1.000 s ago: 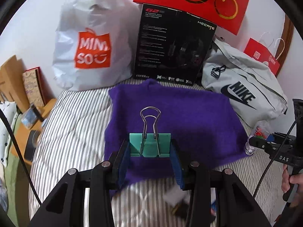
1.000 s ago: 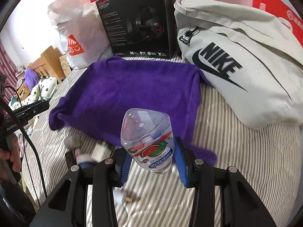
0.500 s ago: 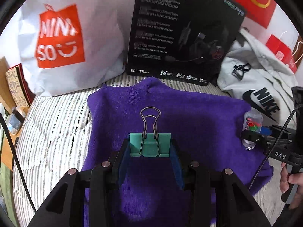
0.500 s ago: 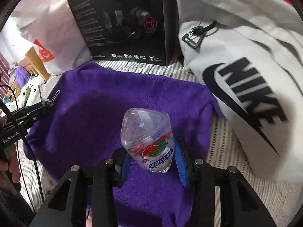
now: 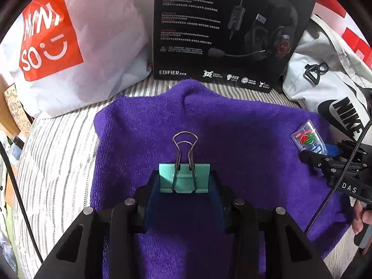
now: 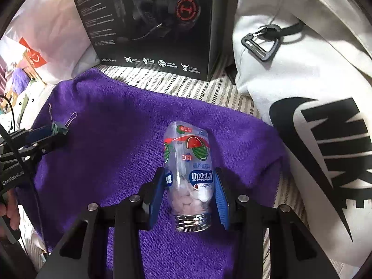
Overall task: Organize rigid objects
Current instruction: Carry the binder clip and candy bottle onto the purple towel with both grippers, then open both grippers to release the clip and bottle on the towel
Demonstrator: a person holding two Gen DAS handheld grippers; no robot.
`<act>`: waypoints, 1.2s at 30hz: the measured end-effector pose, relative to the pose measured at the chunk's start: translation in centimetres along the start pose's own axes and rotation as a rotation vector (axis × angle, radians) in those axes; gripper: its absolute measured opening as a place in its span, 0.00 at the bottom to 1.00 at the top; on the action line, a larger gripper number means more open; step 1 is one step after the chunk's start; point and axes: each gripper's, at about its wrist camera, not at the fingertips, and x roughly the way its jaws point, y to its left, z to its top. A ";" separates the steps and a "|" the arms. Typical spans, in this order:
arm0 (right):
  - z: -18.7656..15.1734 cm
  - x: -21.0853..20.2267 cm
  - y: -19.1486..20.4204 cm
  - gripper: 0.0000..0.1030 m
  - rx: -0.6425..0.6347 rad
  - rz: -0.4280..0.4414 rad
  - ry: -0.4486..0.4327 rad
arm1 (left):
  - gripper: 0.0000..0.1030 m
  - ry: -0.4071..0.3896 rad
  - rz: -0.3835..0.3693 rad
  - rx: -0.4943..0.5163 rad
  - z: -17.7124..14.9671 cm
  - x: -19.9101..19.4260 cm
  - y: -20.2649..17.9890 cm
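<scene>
Centrally in the right wrist view, a clear plastic bottle (image 6: 188, 174) with a watermelon label, lying on the purple towel (image 6: 111, 144), threaded neck toward the camera, pale pink-white pieces piled inside near the neck. Flanked by the right gripper (image 6: 189, 186), blue pads at the bottle's sides; cannot tell whether pressing or only beside. Seen also at the right edge of the left wrist view (image 5: 309, 137), by the same claw (image 5: 325, 160).

Clamped by the left gripper (image 5: 184, 181): a teal binder clip (image 5: 184, 179), wire handles pointing forward, held over the towel (image 5: 232, 127). Visible too from the right camera, clip (image 6: 59, 126) at the left gripper (image 6: 50, 134) tips.

Below the towel, striped grey-white bedding (image 5: 53, 153). Behind it, upright, a black headset box (image 5: 223, 30); to its left a white Miniso bag (image 5: 69, 37); to its right a pale grey Nike bag (image 6: 302, 107) with a black buckle, crowding the towel's right edge. Wooden furniture (image 5: 11, 107) off the far left.
</scene>
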 end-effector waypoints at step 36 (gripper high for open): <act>-13.4 -13.9 2.6 0.76 0.148 0.030 -0.144 | 0.70 -0.005 -0.022 -0.040 -12.2 -10.6 -0.6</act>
